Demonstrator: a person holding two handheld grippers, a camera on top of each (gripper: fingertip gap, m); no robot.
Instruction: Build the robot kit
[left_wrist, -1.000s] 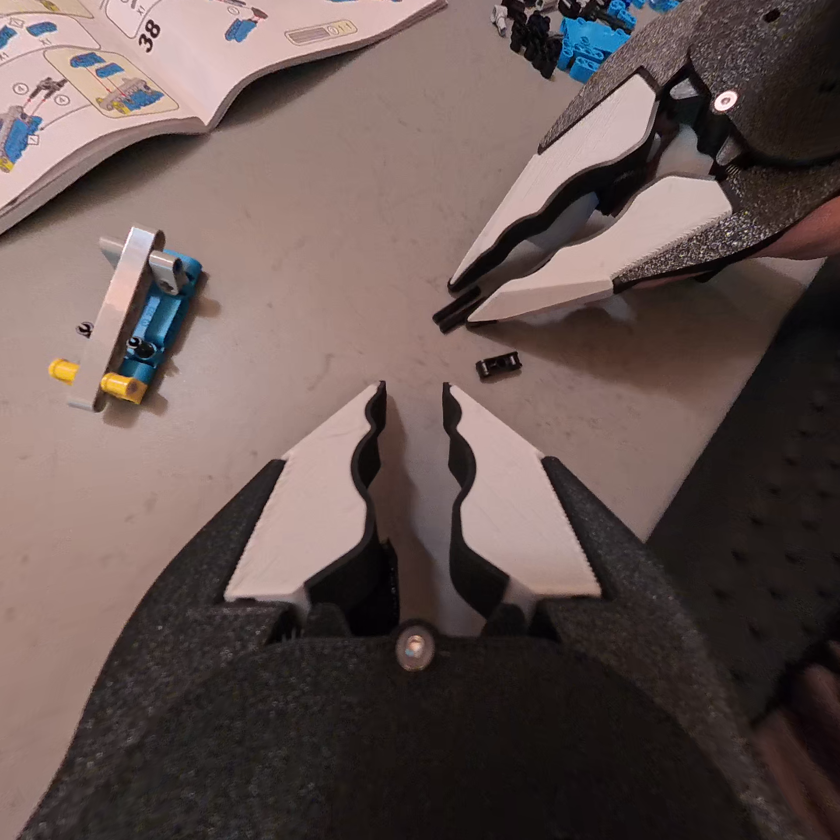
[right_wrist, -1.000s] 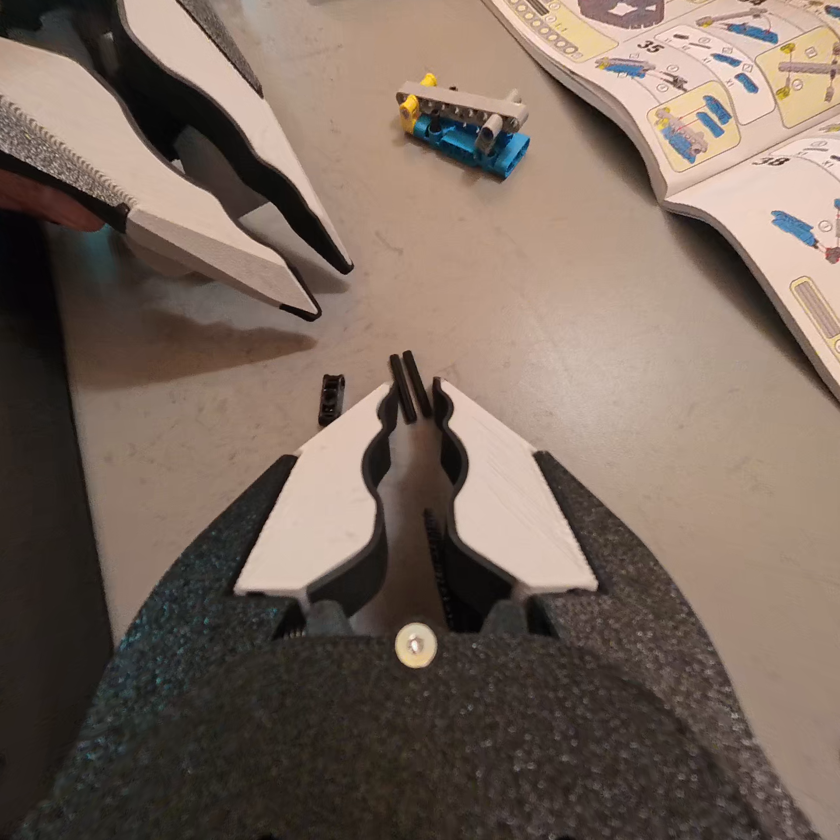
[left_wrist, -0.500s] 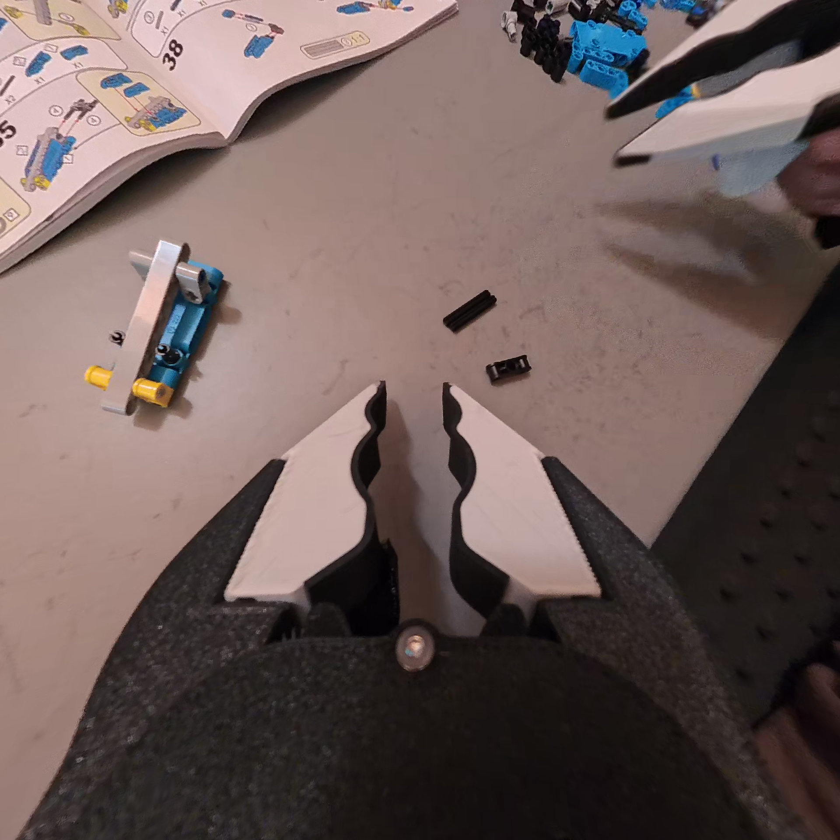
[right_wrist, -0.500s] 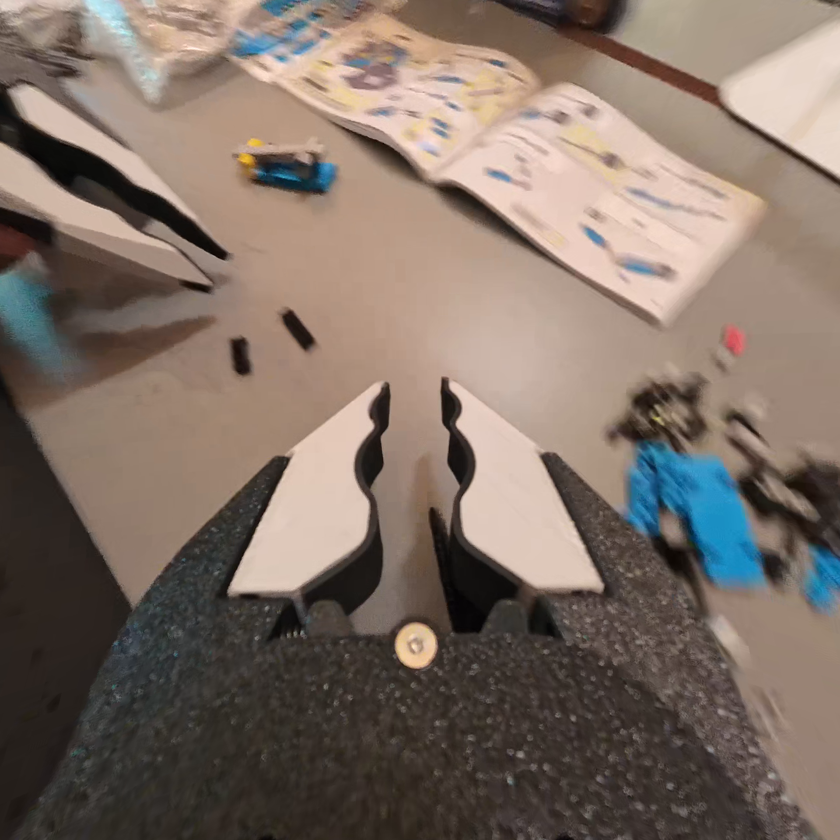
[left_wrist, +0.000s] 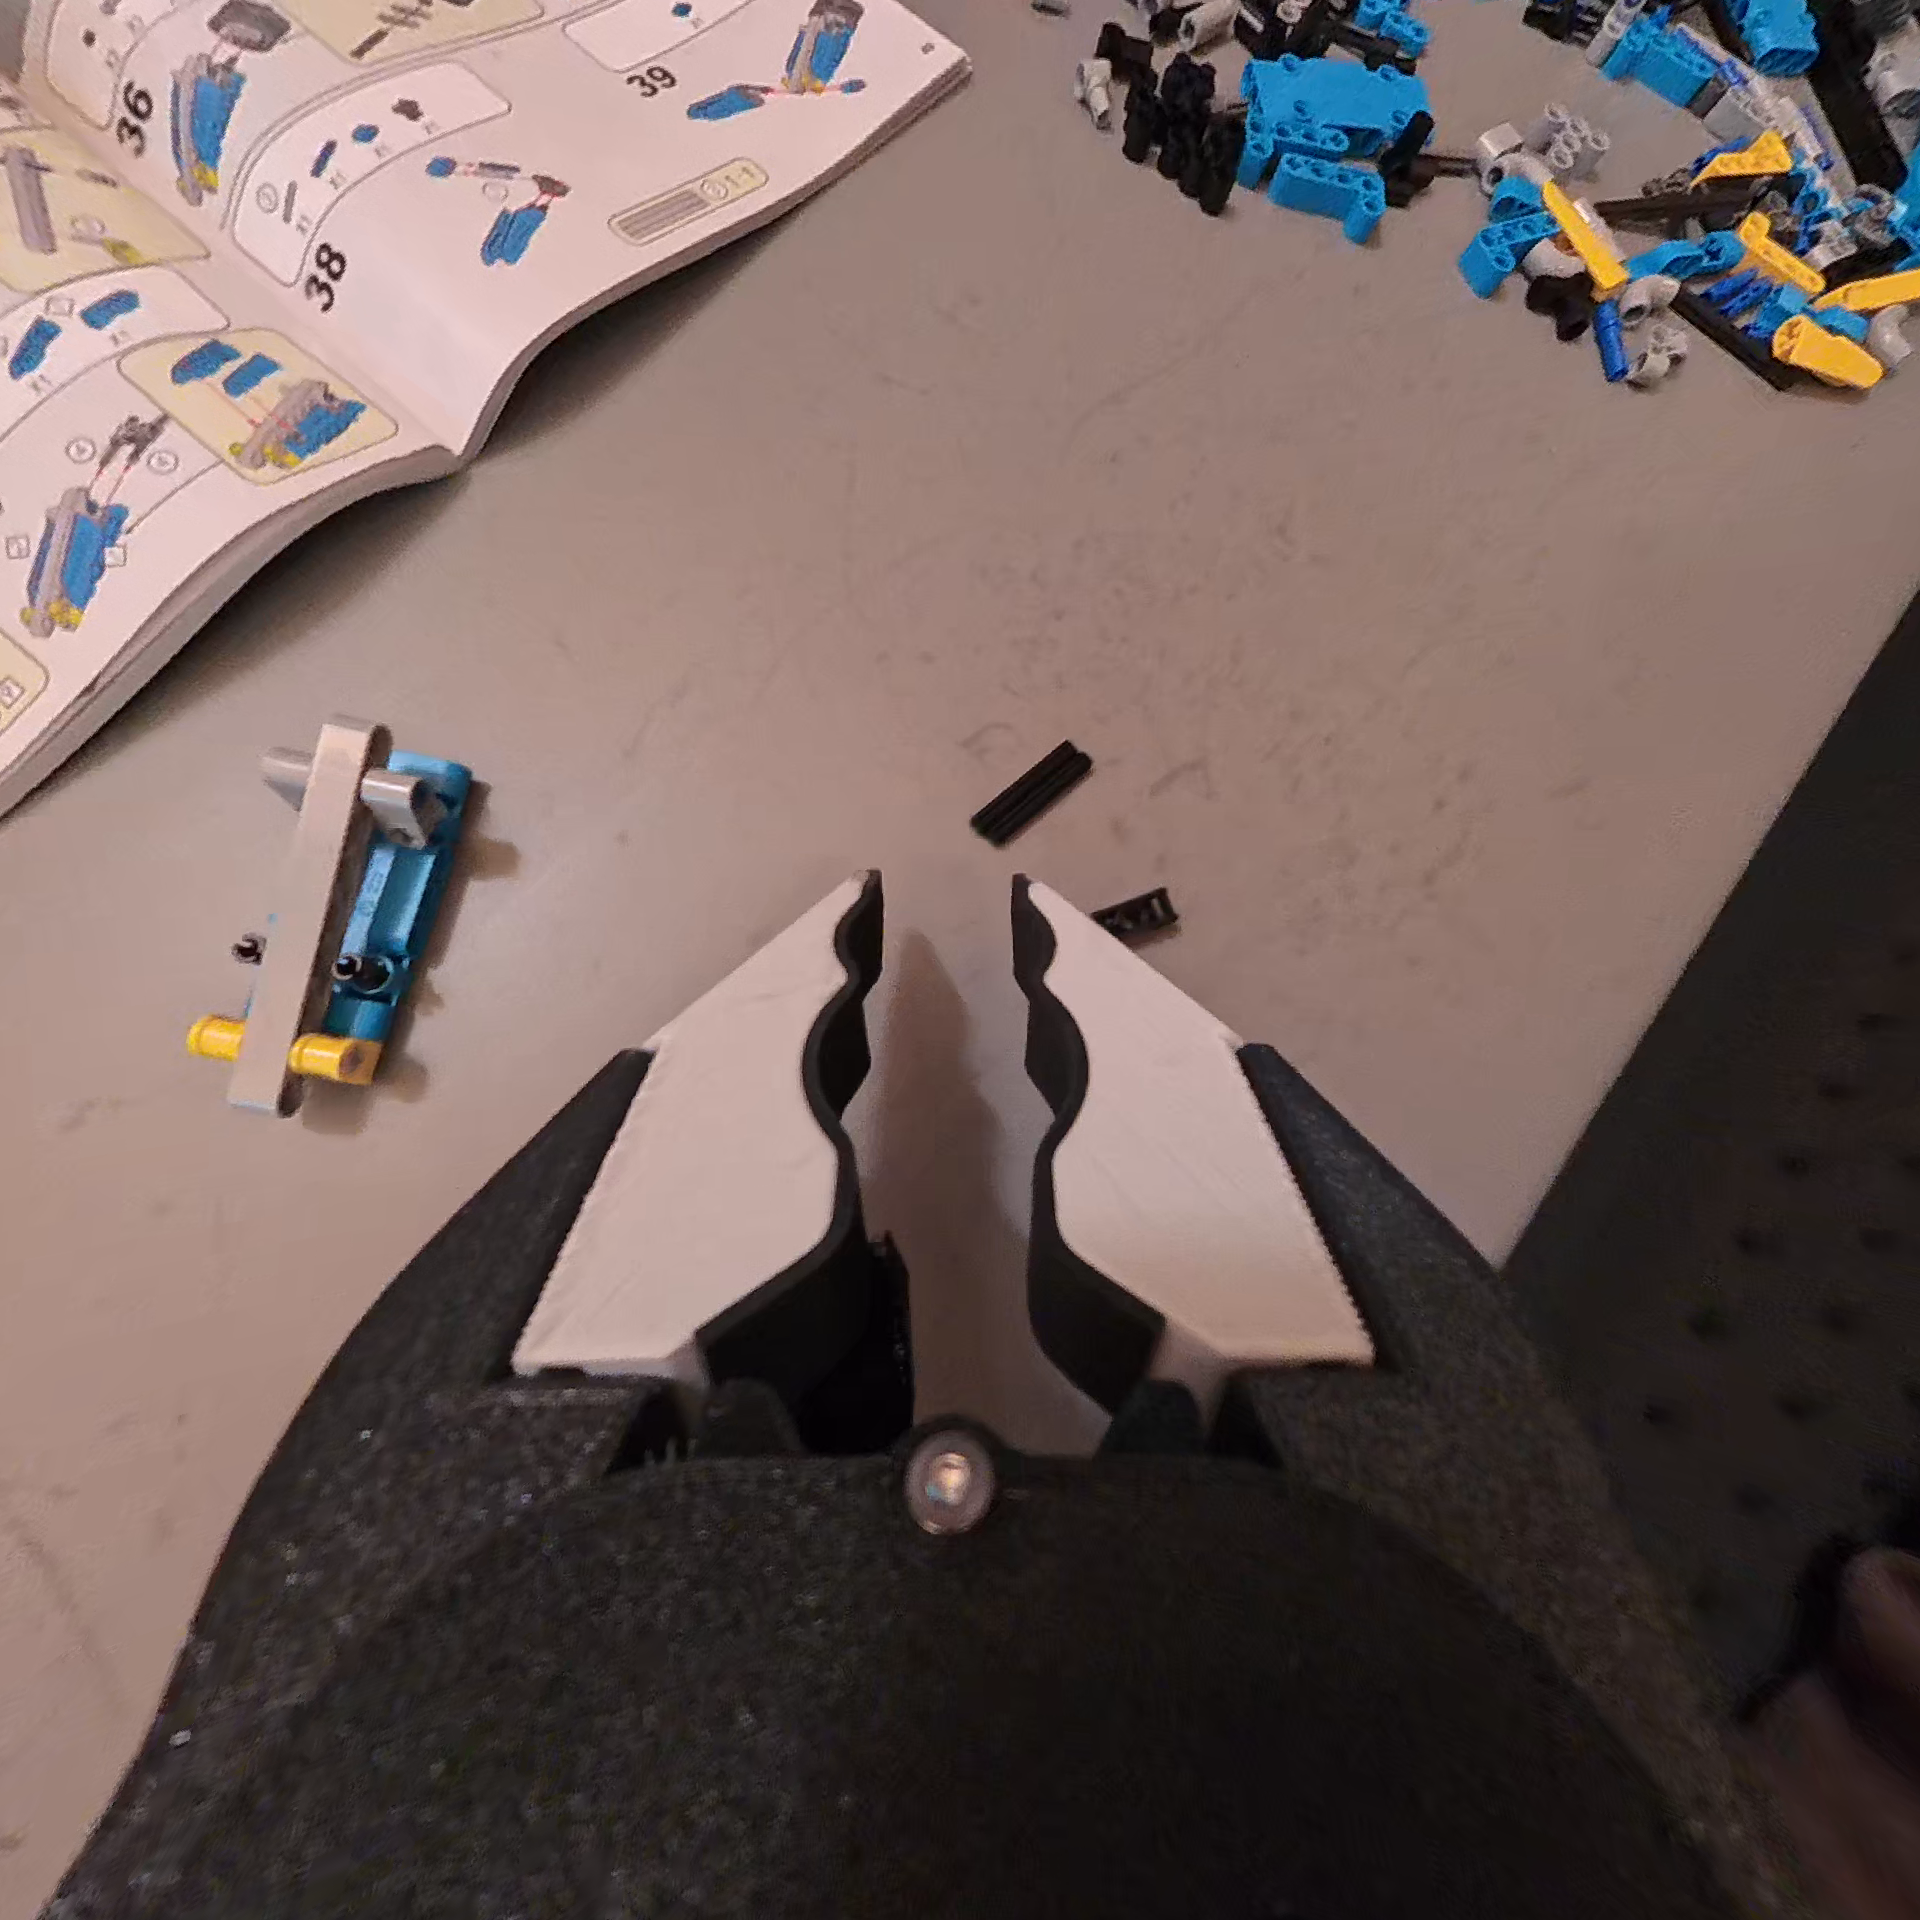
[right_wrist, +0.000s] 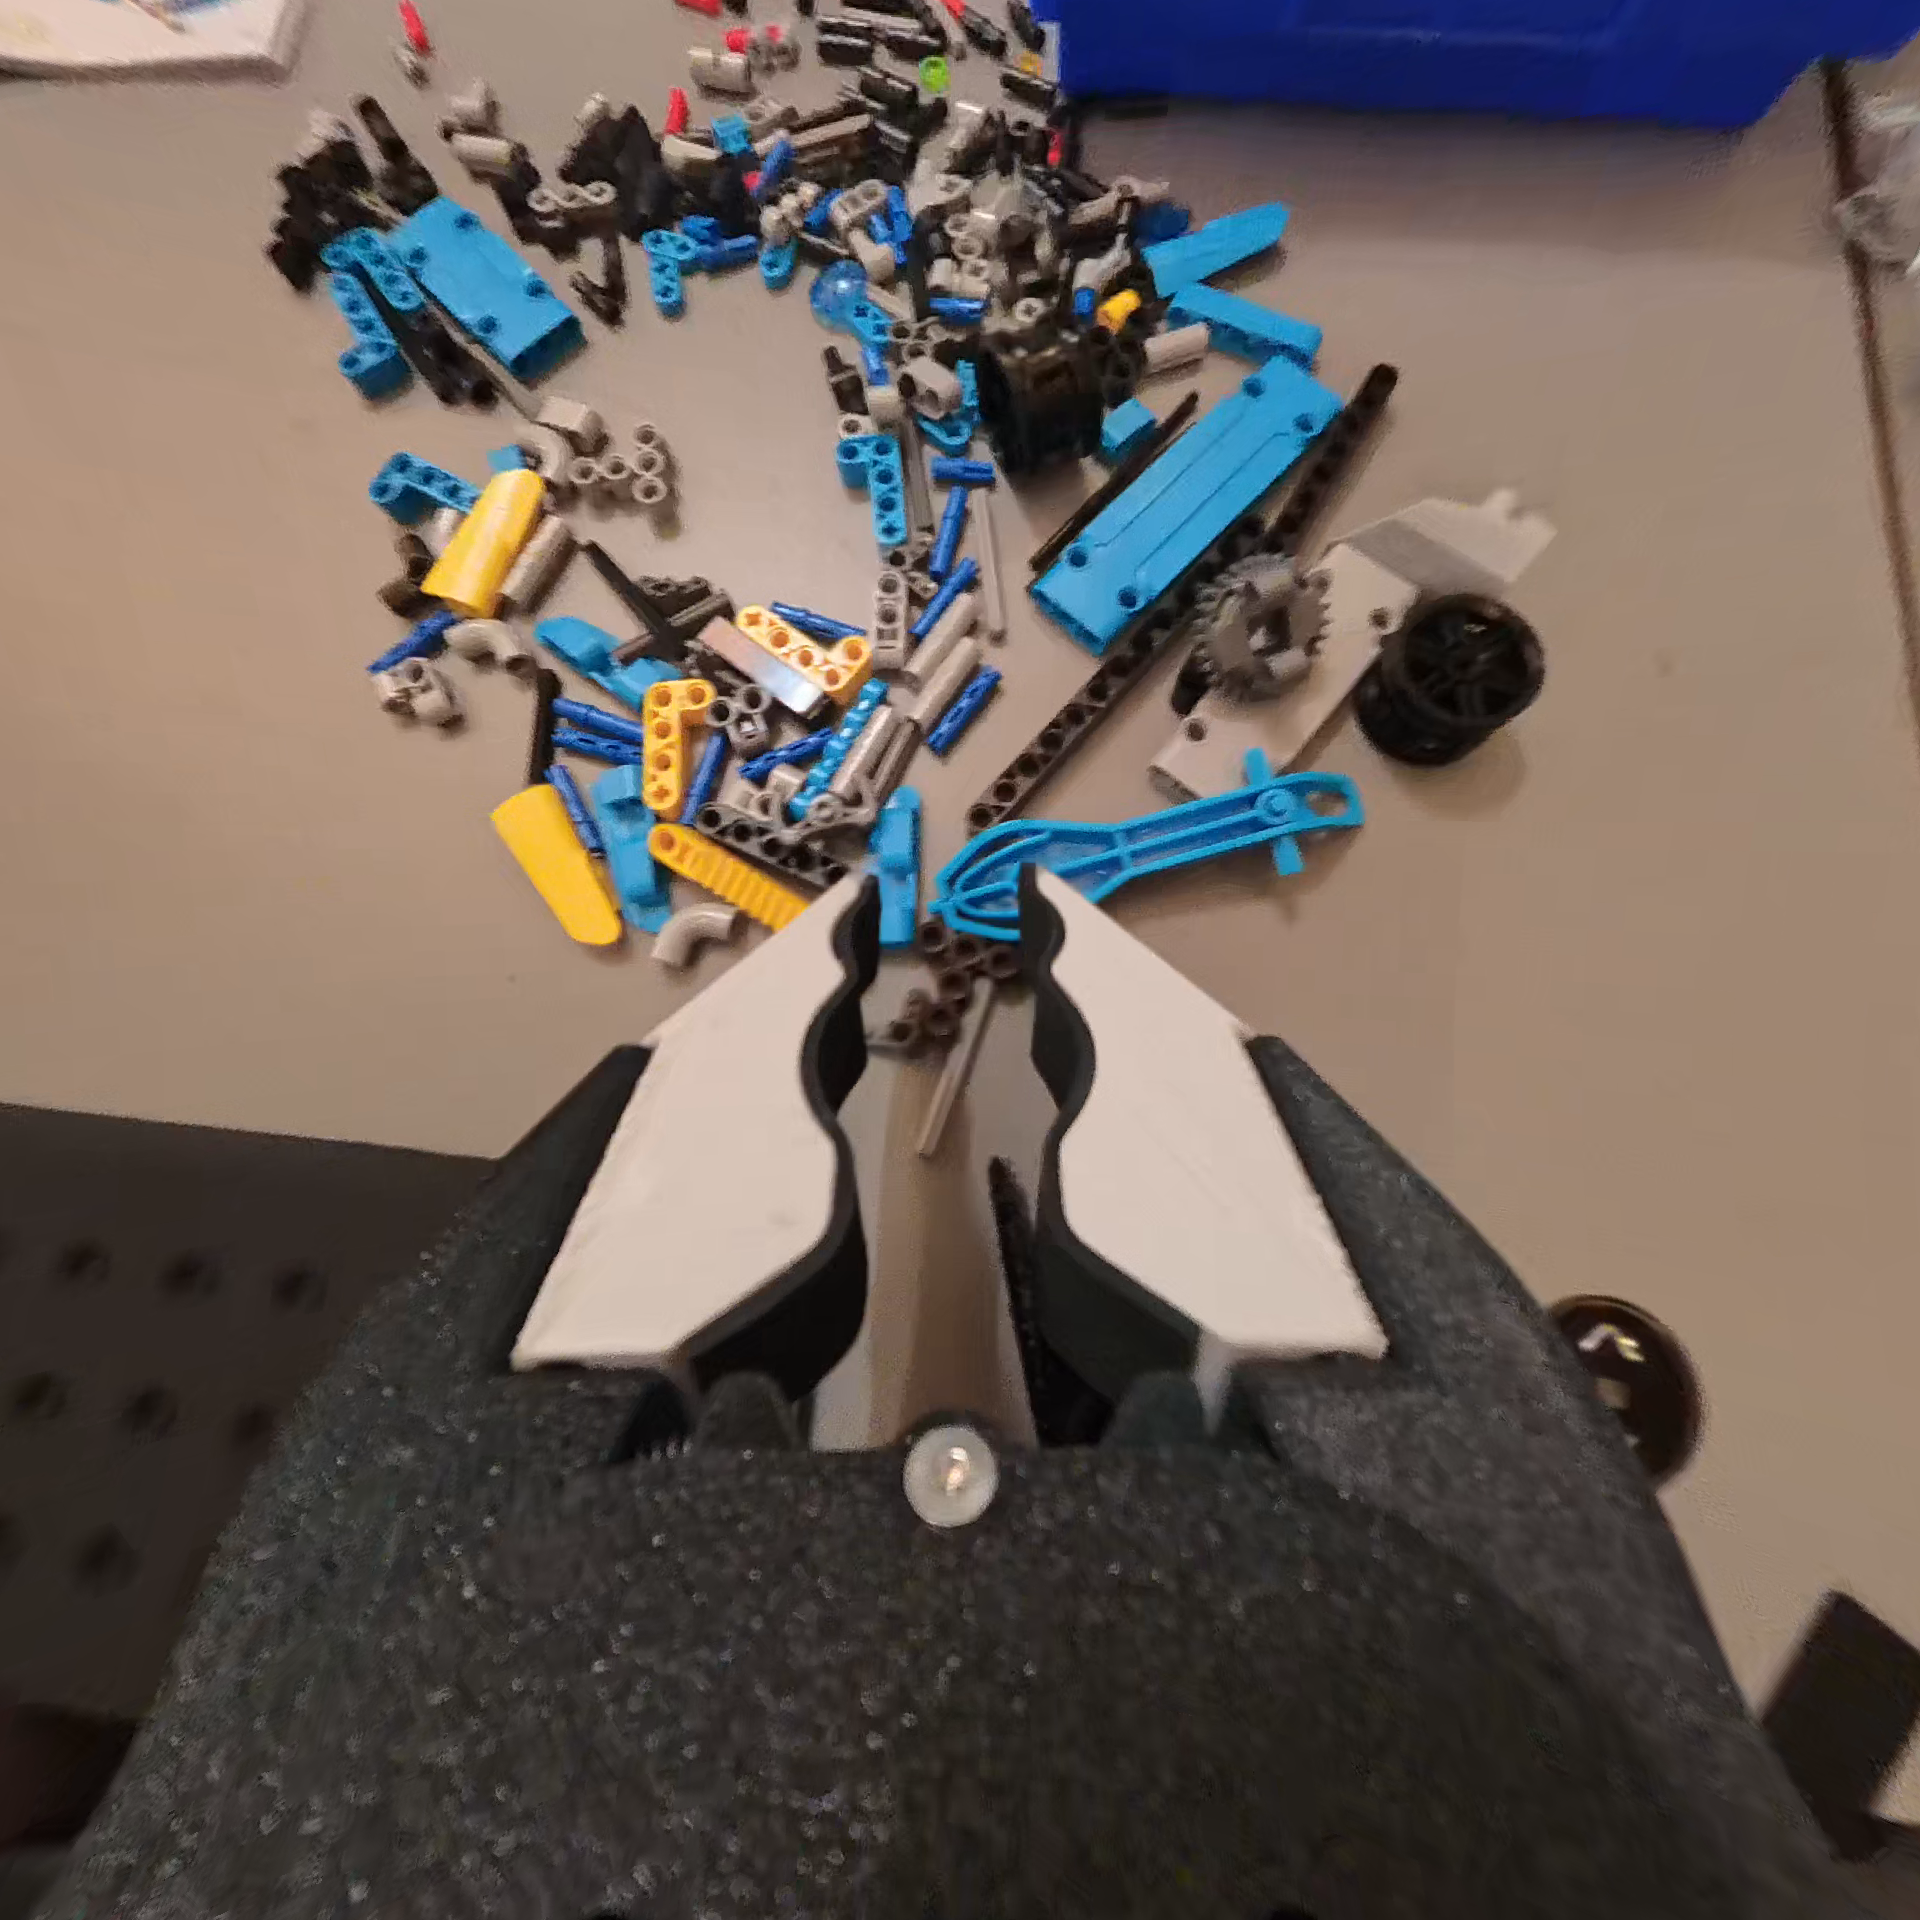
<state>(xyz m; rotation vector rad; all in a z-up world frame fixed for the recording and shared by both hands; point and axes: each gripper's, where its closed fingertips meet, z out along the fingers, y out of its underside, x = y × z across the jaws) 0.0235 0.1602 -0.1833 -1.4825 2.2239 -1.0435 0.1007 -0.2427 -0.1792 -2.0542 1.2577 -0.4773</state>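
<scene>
My left gripper (left_wrist: 948, 883) is open and empty above the grey table (left_wrist: 1039, 520). A black axle (left_wrist: 1031, 793) lies just ahead of it, and a small black connector (left_wrist: 1138, 914) lies beside its right fingertip. A small blue, grey and yellow assembly (left_wrist: 332, 920) lies to its left. My right gripper (right_wrist: 948, 883) is open and empty over the near edge of a pile of loose building pieces (right_wrist: 831, 499). A dark grey connector (right_wrist: 951, 982) and a thin grey axle (right_wrist: 951, 1081) lie between its fingers on the table. A curved blue piece (right_wrist: 1143, 836) lies just ahead.
An open instruction booklet (left_wrist: 312, 260) lies at the far left. The loose pile also shows in the left wrist view (left_wrist: 1558, 187) at the far right. A blue bin (right_wrist: 1455, 52) stands behind the pile. A black wheel (right_wrist: 1455, 675) lies at right. A dark perforated surface (left_wrist: 1766, 1143) borders the table. Left tips to right tips: about 40 centimeters.
My right gripper has left the black axle on the table and swung right to the pile of loose pieces. It is gone from the left wrist view. My left gripper has barely moved.
</scene>
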